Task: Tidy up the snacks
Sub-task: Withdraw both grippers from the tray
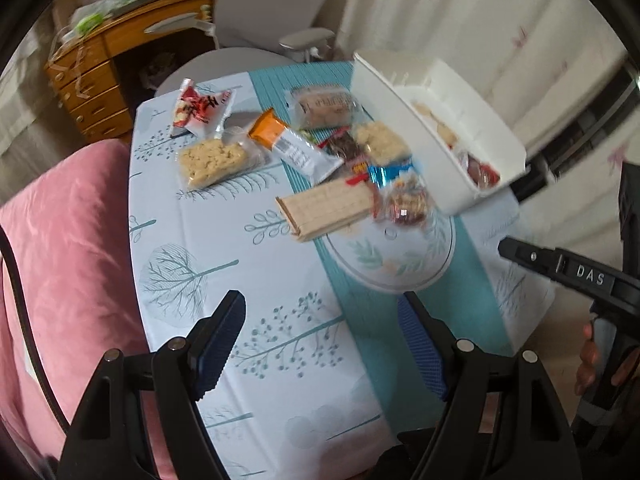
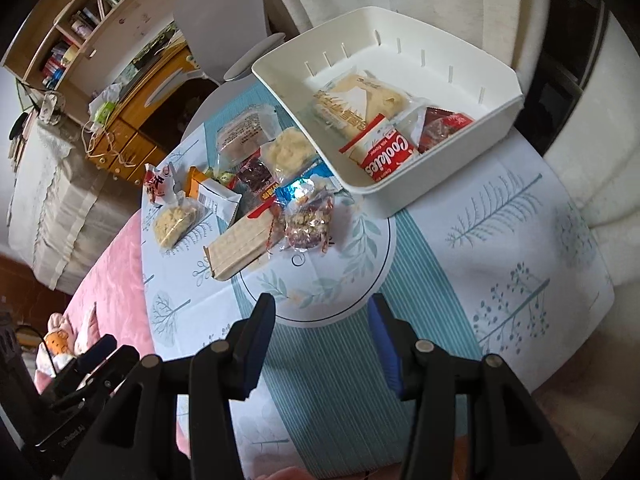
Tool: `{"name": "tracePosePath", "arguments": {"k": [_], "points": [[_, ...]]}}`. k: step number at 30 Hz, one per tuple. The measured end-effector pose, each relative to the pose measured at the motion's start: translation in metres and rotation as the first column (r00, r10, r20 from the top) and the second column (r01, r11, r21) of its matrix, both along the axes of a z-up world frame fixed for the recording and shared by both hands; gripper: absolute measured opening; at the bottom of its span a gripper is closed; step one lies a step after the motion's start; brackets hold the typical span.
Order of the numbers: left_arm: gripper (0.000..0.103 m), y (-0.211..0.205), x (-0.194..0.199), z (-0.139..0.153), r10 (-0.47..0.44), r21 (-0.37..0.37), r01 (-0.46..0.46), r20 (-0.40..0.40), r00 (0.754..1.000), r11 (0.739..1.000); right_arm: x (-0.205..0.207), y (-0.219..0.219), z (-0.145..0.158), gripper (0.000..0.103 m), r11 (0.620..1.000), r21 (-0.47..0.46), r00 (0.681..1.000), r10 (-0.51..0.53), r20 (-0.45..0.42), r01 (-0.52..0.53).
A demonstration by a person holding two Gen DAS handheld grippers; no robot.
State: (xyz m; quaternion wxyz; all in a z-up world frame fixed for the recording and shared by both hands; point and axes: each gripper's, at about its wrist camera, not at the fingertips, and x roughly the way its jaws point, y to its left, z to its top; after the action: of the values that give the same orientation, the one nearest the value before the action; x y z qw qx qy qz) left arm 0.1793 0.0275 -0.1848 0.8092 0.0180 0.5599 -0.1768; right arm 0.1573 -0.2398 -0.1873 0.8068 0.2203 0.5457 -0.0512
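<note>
Snacks in crinkly wrappers lie in a loose heap on the counter [image 1: 280,360], which wears a pale cloth printed with blue-grey trees and a teal ribbed runner. From the left wrist view, the heap holds a red-and-white printed packet [image 1: 202,112], a clear-wrapped pale puffed-rice bar [image 1: 214,162], an orange-and-white long bar [image 1: 294,144], a tan wafer block in clear film [image 1: 328,208] and a clear bag of mixed nuts [image 1: 406,204]. Just beside the heap, on its right, stands a white rectangular plastic bin [image 1: 416,136] with some packets already inside. A round white placemat with leaf print [image 1: 400,264] lies nearer the camera, touching the nut bag. The left hand-held gripper [image 1: 320,344] hangs above bare cloth, its blue-padded jaws spread apart with nothing between them. At the right edge the other black gripper body is seen, with fingers [image 1: 588,364] of a hand wrapped round its handle.

From the right wrist view, the white bin [image 2: 460,152] sits at the counter's far side, partly over the round mat [image 2: 352,272]. Inside it lie a clear-wrapped yellow cake slice [image 2: 360,100], a red-and-white "Cookies" pack [image 2: 386,156] and a dark red packet [image 2: 444,128]. The wafer block [image 2: 240,248] and nut bag [image 2: 308,224] rest left of the bin. The right hand-held gripper [image 2: 322,344] hovers over the mat's near rim, jaws parted and empty.
</note>
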Motion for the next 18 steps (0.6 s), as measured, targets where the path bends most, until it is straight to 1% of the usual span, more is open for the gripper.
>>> {"name": "tracePosePath", "arguments": {"k": [3,5,6,9,11,16,18], "points": [[0.077,-0.001,0.0,-0.007,-0.041,0.023,0.042,-0.02,0.999,0.999,-0.008,0.008,-0.005,0.049,0.999,-0.02,1.0,-0.025,0.013,0.025],[0.077,-0.002,0.002,-0.012,-0.06,0.017,0.06,-0.036,0.998,0.998,-0.013,0.012,-0.007,0.055,0.999,-0.033,0.999,-0.031,0.016,0.032],[0.077,-0.003,0.005,-0.015,-0.061,0.02,0.062,-0.048,0.997,0.998,-0.016,0.014,-0.009,0.058,0.999,-0.037,0.999,-0.033,0.02,0.034],[0.077,-0.006,0.016,-0.026,-0.037,0.055,0.042,-0.084,0.996,0.998,-0.019,0.017,-0.015,0.06,0.999,-0.04,0.999,-0.03,0.038,0.031],[0.077,-0.008,0.027,-0.035,-0.028,0.054,0.034,-0.107,0.994,0.998,-0.018,0.018,-0.019,0.063,0.999,-0.043,0.998,-0.027,0.051,0.029],[0.077,-0.016,0.052,-0.049,-0.048,0.072,0.056,-0.107,0.993,0.996,-0.009,0.022,-0.032,0.068,0.998,-0.07,0.996,-0.004,0.094,0.01],[0.077,-0.02,0.064,-0.056,-0.074,0.064,0.082,-0.111,0.991,0.995,-0.002,0.024,-0.039,0.068,0.996,-0.093,0.993,0.006,0.12,0.005]]}}
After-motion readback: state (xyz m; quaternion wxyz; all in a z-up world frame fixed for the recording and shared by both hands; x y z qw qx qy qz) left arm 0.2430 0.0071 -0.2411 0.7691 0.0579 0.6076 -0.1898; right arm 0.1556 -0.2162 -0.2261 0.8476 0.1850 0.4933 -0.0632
